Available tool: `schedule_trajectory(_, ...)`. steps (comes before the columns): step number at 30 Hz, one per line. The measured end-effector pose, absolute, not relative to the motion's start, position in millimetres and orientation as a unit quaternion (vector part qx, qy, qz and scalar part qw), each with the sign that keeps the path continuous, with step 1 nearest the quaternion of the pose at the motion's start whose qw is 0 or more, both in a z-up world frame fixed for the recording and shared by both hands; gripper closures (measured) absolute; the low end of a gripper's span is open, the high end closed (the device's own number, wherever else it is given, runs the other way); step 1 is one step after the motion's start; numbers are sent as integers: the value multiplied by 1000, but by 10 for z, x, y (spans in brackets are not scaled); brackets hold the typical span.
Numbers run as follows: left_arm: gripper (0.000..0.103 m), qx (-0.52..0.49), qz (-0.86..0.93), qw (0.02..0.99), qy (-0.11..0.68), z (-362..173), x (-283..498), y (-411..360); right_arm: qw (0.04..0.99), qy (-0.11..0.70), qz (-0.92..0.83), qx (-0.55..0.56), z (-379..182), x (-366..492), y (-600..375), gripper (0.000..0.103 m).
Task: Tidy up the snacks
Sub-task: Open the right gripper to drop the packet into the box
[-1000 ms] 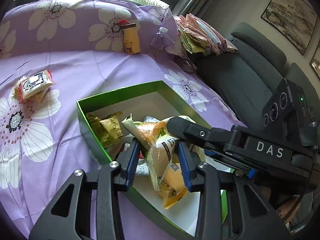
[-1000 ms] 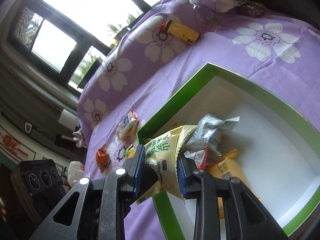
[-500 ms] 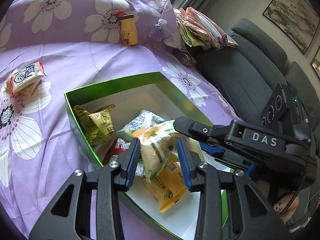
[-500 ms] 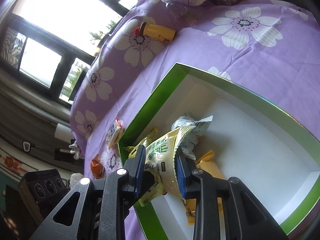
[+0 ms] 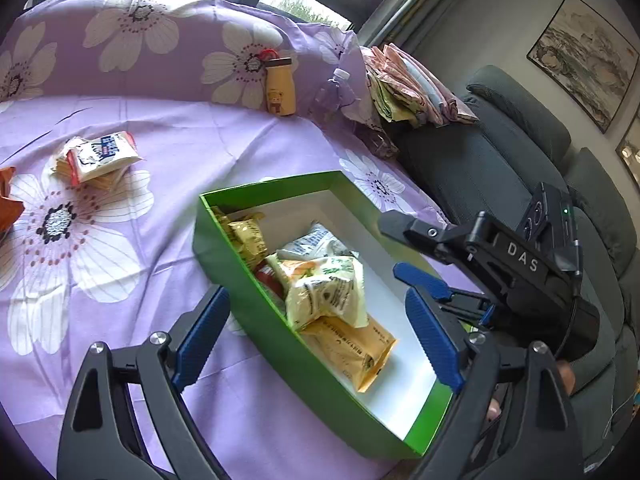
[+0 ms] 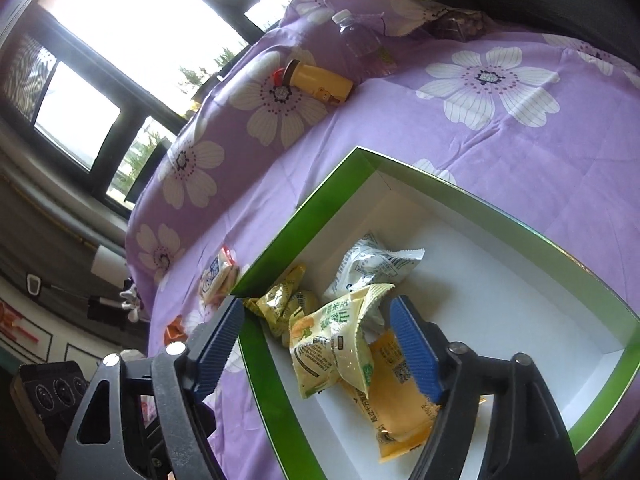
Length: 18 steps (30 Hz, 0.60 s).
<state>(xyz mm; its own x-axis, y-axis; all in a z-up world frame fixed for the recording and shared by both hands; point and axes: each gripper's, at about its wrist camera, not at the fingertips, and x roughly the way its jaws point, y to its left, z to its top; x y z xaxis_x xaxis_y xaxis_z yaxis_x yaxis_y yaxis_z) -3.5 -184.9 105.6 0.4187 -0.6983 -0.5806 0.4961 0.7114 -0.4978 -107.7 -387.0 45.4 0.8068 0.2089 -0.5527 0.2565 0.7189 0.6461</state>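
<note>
Purple flower-print cloth (image 5: pixel 168 152) spread smooth; on it a rectangular green box (image 5: pixel 256 320), white inside, holding crinkly snack packets, pale-yellow packet (image 5: pixel 326 292) topmost; yellow bottle (image 5: pixel 281 86) beyond; left gripper (image 5: pixel 316 334) and right gripper (image 6: pixel 318 344), angled down, jaws opening, packet lying loose between.

One green box (image 5: pixel 256 320), five snack packets inside (image 5: pixel 326 292), two bottles (image 5: pixel 281 88)
</note>
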Motion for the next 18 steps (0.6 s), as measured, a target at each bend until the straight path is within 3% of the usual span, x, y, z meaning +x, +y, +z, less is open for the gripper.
schedule_trajectory(12, 2, -121, -244, 882, 386, 1087, -13, -774, 905, 286, -7, 313, 639, -1064, -3590, 13)
schedule_trajectory(18, 1, -140, -203, 888, 387, 967, 65, -350, 911, 290, -8, 293, 648, -1004, -3401, 12)
